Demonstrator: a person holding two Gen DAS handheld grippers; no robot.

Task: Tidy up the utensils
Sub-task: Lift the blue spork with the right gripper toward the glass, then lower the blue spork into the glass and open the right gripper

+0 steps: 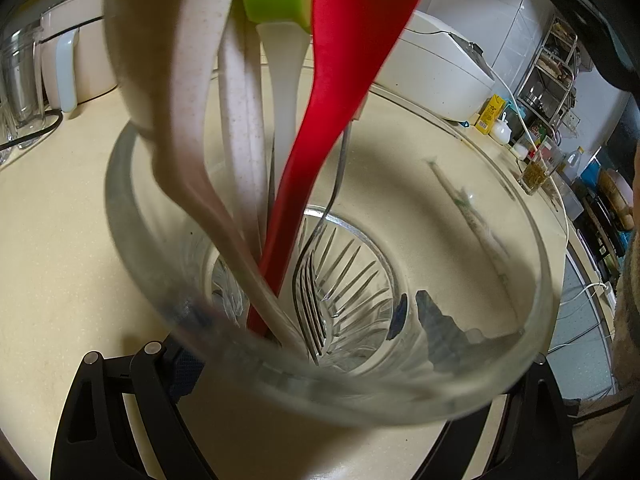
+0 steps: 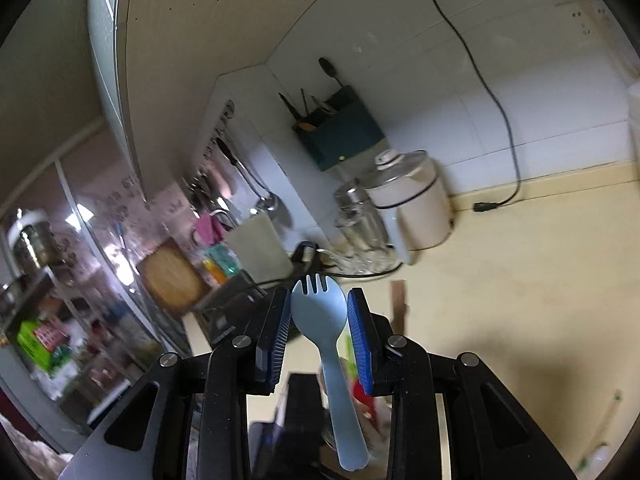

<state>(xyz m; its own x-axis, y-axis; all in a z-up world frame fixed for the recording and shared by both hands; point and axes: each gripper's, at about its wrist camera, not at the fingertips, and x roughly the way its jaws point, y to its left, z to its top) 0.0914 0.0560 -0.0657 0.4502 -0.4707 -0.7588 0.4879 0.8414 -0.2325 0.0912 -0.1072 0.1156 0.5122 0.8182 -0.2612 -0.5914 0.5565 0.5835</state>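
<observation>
Left wrist: the left tool point(image 1: 320, 364) clamps a clear glass jar point(image 1: 520, 280) on the bench point(image 1: 60, 240); it looks heavy, slick and breakable, holding a red spatula point(image 1: 320, 140) and metal fork point(image 1: 308, 304).

Right wrist: the right tool point(image 2: 319, 320) pinches a pale blue spork point(image 2: 320, 312) by its bowl edges, light, stiff and smooth; a grip nearer the neck should tip less.
</observation>
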